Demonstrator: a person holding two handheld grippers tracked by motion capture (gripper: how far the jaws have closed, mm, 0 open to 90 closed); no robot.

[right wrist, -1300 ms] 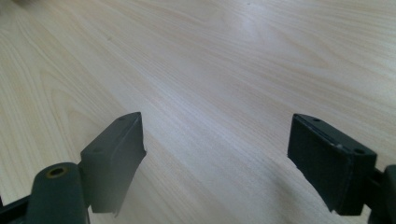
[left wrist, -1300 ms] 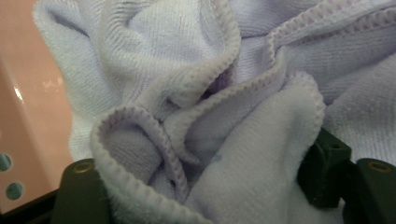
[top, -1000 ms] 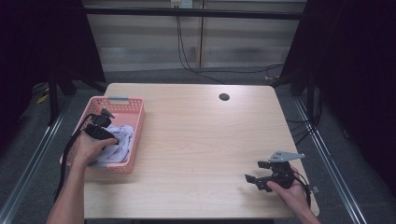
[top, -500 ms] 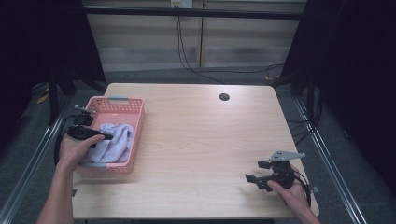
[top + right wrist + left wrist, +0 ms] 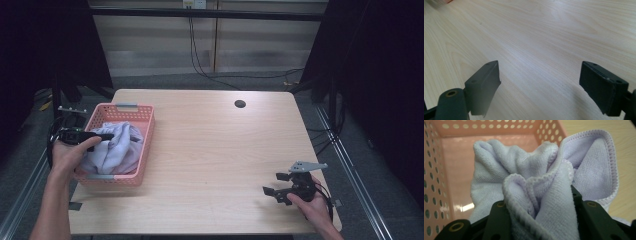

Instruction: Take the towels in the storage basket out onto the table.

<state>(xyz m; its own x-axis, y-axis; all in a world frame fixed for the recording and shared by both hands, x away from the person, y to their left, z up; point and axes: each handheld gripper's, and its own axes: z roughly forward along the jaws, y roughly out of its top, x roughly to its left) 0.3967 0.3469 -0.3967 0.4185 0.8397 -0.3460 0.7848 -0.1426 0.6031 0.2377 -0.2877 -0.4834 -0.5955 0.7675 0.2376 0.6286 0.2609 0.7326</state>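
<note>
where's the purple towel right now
The purple towel is in the pink basket at the table's left edge in the high view, with a bunched fold clamped in the left gripper.

— What's different on the left side?

— The left gripper [image 5: 102, 136] has pulled back from inside the pink basket [image 5: 145, 150] toward its left wall and come up a little. Its jaws closed in slightly and now pinch a fold of the lavender towel [image 5: 549, 195].

— And the towel itself?

— A second ago it lay low and bunched toward the basket's right side; now it is drawn up into a peak at the gripper, with one edge lifted over the right rim.
</note>
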